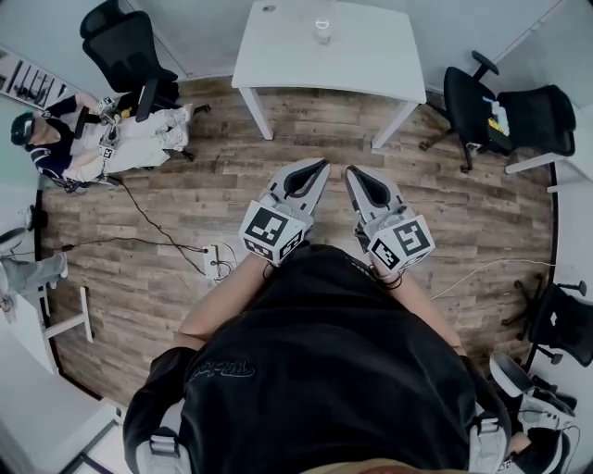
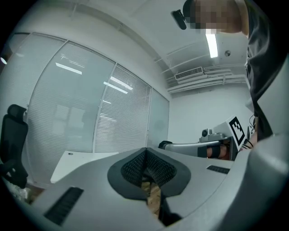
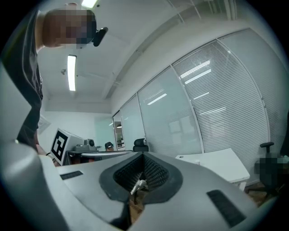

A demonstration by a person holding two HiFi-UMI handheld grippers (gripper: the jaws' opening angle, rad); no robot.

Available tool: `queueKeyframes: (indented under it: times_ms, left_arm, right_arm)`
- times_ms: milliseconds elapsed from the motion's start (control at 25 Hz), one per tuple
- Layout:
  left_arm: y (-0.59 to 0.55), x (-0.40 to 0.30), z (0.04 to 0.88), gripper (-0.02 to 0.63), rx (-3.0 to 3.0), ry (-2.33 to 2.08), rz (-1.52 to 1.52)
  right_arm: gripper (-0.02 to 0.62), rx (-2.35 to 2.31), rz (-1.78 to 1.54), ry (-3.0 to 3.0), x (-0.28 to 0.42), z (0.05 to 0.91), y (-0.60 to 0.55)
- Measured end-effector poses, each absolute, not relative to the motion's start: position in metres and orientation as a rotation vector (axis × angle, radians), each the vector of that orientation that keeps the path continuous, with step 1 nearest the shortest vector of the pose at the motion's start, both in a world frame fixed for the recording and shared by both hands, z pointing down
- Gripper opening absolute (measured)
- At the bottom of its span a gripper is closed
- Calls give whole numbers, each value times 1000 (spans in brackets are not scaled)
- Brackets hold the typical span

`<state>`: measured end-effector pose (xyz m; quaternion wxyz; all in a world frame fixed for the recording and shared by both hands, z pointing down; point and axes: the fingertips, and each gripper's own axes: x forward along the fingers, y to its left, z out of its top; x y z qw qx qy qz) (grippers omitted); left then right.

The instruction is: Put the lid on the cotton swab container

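The clear cotton swab container [image 1: 321,31] stands on the far side of a white table [image 1: 371,65], well ahead of me. A small round thing [image 1: 269,7] lies near the table's far left corner; I cannot tell whether it is the lid. Both grippers are held up in front of the person's body over the wooden floor, far short of the table. My left gripper [image 1: 321,167] [image 2: 145,151] is shut with nothing in it. My right gripper [image 1: 351,172] [image 3: 143,155] is shut too, its tips pointing at the table [image 3: 216,164].
Black office chairs stand at the back left [image 1: 125,46] and at the right [image 1: 468,97]. A person [image 1: 102,139] sits on the floor at the left. Cables and a power strip [image 1: 220,262] lie on the floor, and a second desk [image 1: 28,370] edges the left side.
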<state>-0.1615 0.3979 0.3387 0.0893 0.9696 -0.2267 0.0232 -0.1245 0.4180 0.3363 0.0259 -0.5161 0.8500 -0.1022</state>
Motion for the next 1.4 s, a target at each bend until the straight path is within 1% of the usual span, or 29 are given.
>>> queueKeyframes:
  times_ms: [160, 360, 760, 1160, 1400]
  left_arm:
    - [354, -191, 330, 14, 2885, -690, 63]
    - [329, -208, 340, 14, 2889, -637, 87]
    - [301, -221, 355, 14, 2869, -627, 116]
    - [272, -205, 370, 14, 2797, -650, 135]
    - [239, -172, 378, 14, 2767, -672, 132]
  right_arm:
    - [23, -1609, -300, 2614, -147, 330, 378]
    - [23, -1576, -297, 2623, -179, 332, 344]
    - [23, -1542, -339, 2643, -188, 347, 310]
    - [23, -1436, -432, 2686, -175, 365, 271]
    - [23, -1425, -432, 2695, -137, 370, 240]
